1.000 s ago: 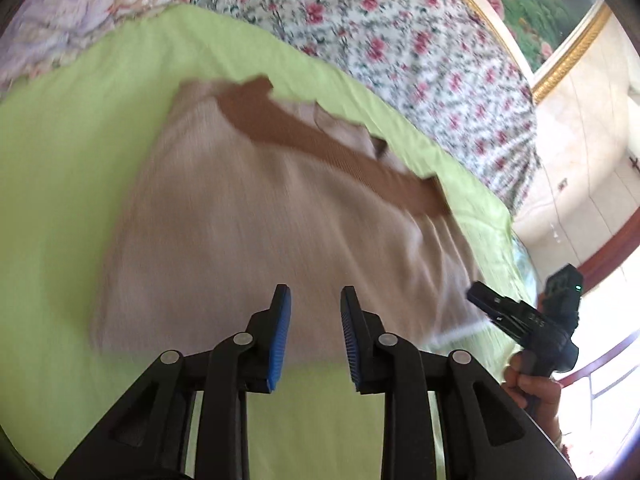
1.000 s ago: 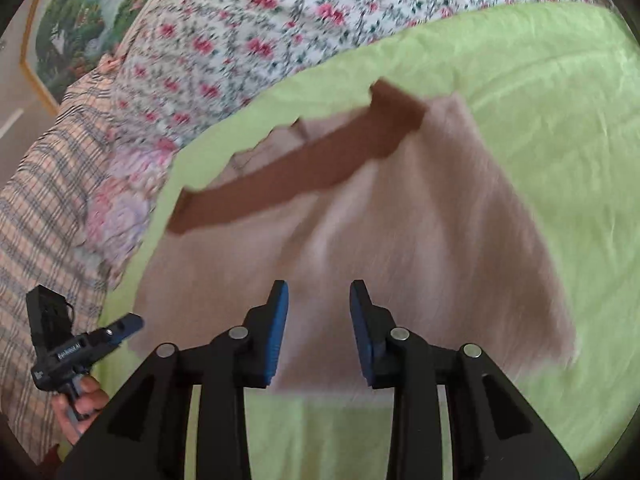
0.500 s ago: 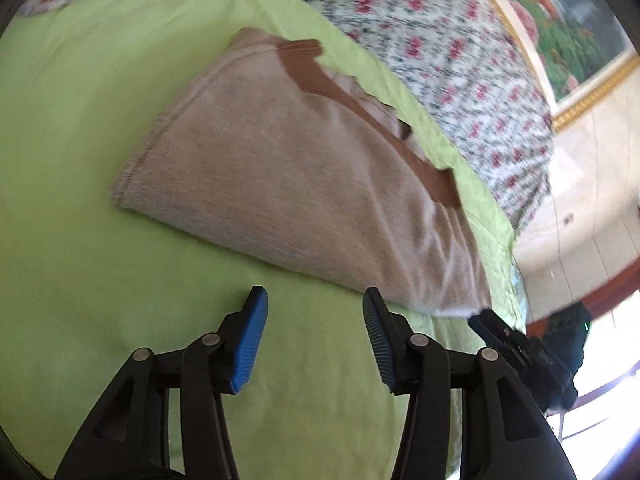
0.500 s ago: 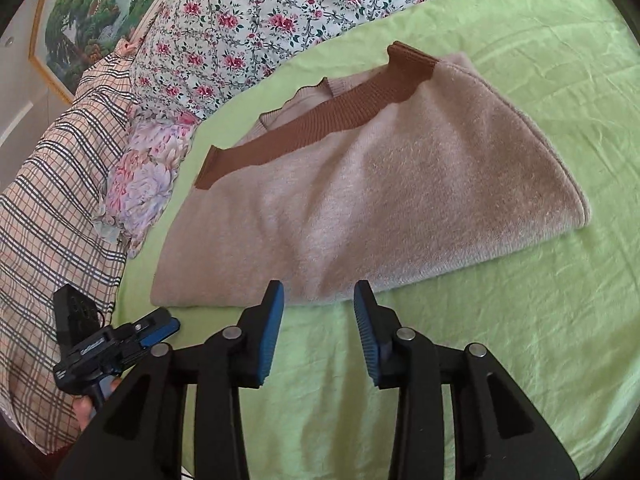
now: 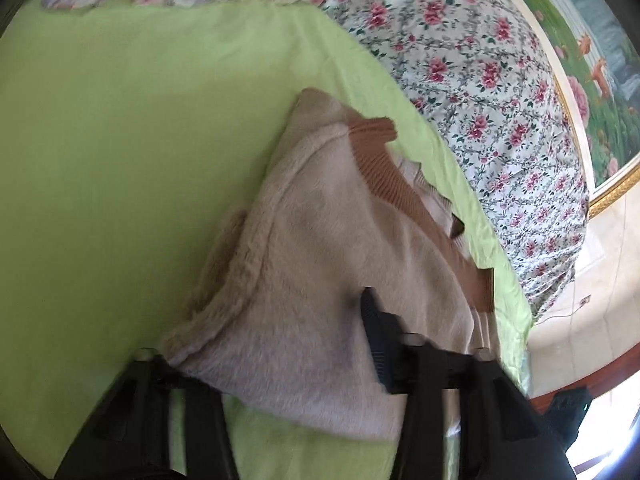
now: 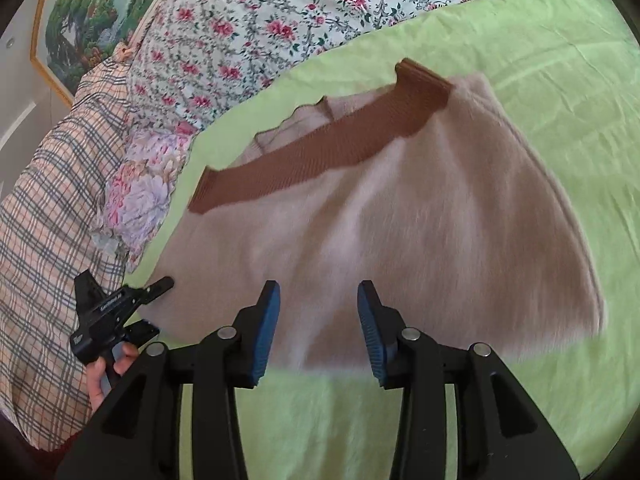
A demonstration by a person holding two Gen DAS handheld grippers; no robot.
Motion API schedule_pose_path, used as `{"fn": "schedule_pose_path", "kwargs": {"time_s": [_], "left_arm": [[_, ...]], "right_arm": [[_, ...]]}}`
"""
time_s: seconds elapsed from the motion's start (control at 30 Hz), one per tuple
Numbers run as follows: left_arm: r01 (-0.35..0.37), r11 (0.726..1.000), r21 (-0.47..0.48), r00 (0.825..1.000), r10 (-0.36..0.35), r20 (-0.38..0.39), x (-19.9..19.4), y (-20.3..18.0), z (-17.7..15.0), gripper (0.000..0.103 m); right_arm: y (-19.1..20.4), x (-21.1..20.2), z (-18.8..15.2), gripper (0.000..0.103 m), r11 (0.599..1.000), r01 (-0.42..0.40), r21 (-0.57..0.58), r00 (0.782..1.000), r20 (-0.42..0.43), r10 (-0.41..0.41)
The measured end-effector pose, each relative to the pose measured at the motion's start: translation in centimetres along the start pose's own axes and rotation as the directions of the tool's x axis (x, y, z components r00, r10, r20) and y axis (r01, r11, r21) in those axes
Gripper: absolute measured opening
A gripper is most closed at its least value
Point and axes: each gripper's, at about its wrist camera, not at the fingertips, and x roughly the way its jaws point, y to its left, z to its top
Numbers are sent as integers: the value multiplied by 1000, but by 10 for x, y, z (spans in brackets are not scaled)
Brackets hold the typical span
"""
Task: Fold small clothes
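A beige fuzzy sweater [image 6: 420, 208] with a brown ribbed band [image 6: 320, 156] lies folded on the green sheet [image 6: 560, 60]. In the left wrist view the sweater [image 5: 320, 272] fills the lower middle. My left gripper [image 5: 276, 336] is open around the sweater's near corner: one finger [image 5: 374, 332] lies on top, the other is hidden under the cloth. It also shows at the sweater's left end in the right wrist view [image 6: 140, 304]. My right gripper [image 6: 318, 320] is open and empty at the sweater's near edge.
A floral quilt [image 6: 280, 12] lies behind the sweater. A plaid blanket [image 6: 44, 240] and a flowered pillow [image 6: 140, 184] are at the left. A framed painting [image 5: 592, 40] hangs on the wall. The bed's edge and the floor [image 5: 580, 320] are to the right in the left wrist view.
My left gripper has moved forward onto the sweater's corner, so that the cloth now lies between its fingers. My right gripper has opened wider and moved up to the sweater's near edge.
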Motion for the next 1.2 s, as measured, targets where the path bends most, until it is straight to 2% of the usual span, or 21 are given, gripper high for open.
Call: {"fn": "schedule_pose_path", "kwargs": {"time_s": [0.03,0.17,0.23,0.33,0.37,0.43,0.5,0.6,0.7,0.73,0.77,0.8,0.83,0.87,0.93,1.03,1.2], "left_arm": [[4,1000,25,1000,-4,0,1,-8,1,15],[24,987,159,999,-30,33,-9,-58,0,12],[58,965,255,997,-67,28,-13,-95,-8,12],[113,922,371,993,-117,-12,-6,-140,-25,11],[133,908,398,991,-132,-30,-1,-151,-32,9],[150,881,449,989,-135,-65,15,-169,-46,9],[161,866,474,987,-128,-102,34,-178,-56,8],[171,858,484,982,-109,-153,56,-180,-67,8],[169,850,498,980,-93,-174,67,-179,-72,8],[170,848,502,980,-91,-178,68,-178,-74,8],[170,846,506,979,-89,-182,69,-178,-75,8],[170,841,513,979,-85,-186,70,-178,-76,7],[169,837,520,979,-82,-186,68,-177,-76,7],[165,832,530,980,-77,-183,68,-179,-77,7],[171,823,542,980,-83,-182,66,-187,-75,7],[210,806,553,974,-121,-193,60,-205,-75,7],[302,758,578,948,-176,-265,68,-246,-101,8]], "right_arm": [[-4,3,8,42,1000,0,1,1000,-1,0],[-19,10,41,42,1000,-29,7,1000,-7,29],[-24,13,54,42,997,-67,25,998,-10,67],[-29,25,76,42,983,-167,70,983,-58,171],[-30,30,82,42,974,-210,86,973,-76,217],[-30,48,92,51,937,-318,141,933,-128,336],[-25,71,98,77,900,-394,186,886,-184,426],[-13,106,102,78,865,-448,226,833,-247,496],[5,138,108,78,852,-467,237,804,-289,520],[15,146,110,78,854,-471,220,800,-301,518],[21,150,112,73,855,-477,205,799,-305,519],[33,156,115,56,860,-480,170,802,-311,509],[40,160,118,45,876,-463,134,816,-321,481],[47,162,123,22,900,-426,97,840,-326,433],[54,156,131,17,909,-413,65,853,-322,410],[54,120,138,15,913,-406,-26,883,-270,385],[15,60,148,15,948,-303,-96,942,-177,283]]}}
